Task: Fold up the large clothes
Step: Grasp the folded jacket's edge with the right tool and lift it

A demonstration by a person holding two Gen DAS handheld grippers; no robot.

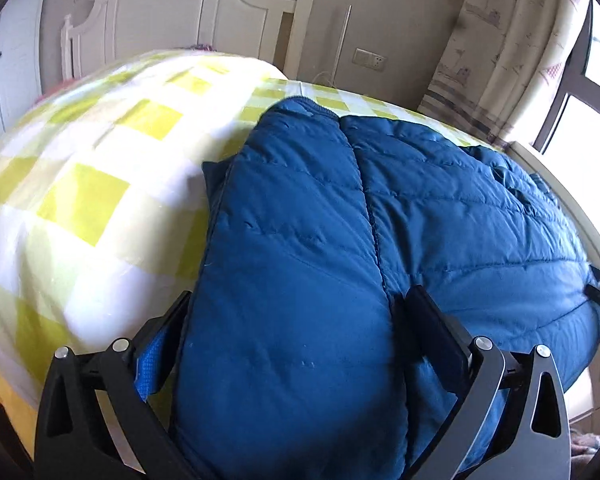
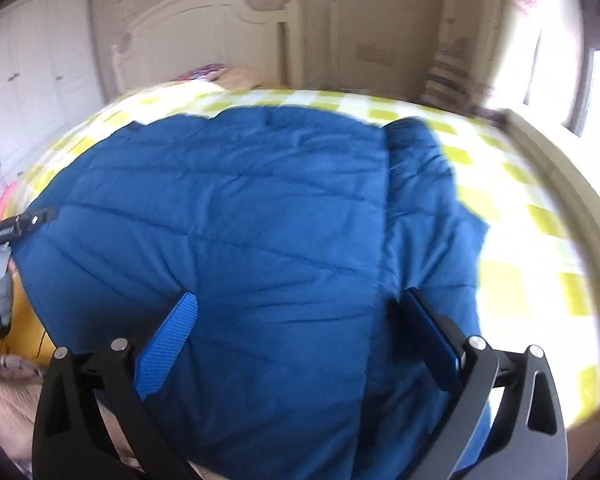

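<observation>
A blue quilted puffer jacket (image 1: 380, 200) lies on a bed with a yellow-and-white checked cover (image 1: 80, 184). One folded panel (image 1: 284, 280) runs up between the fingers of my left gripper (image 1: 298, 304), which is spread wide. The jacket edge overlaps the left fingertip (image 1: 180, 312). In the right wrist view the jacket (image 2: 228, 208) fills the middle. My right gripper (image 2: 300, 302) hovers over it, open wide, and its blue left pad (image 2: 172, 340) faces bare. A folded sleeve (image 2: 424, 184) lies along the jacket's right side.
A white headboard (image 1: 172, 12) and a wall stand beyond the bed. A curtain (image 1: 500, 40) and a bright window (image 1: 596, 92) are at the right. White wardrobe doors (image 2: 40, 64) are at the left. Part of the other gripper (image 2: 16, 228) shows at the left edge.
</observation>
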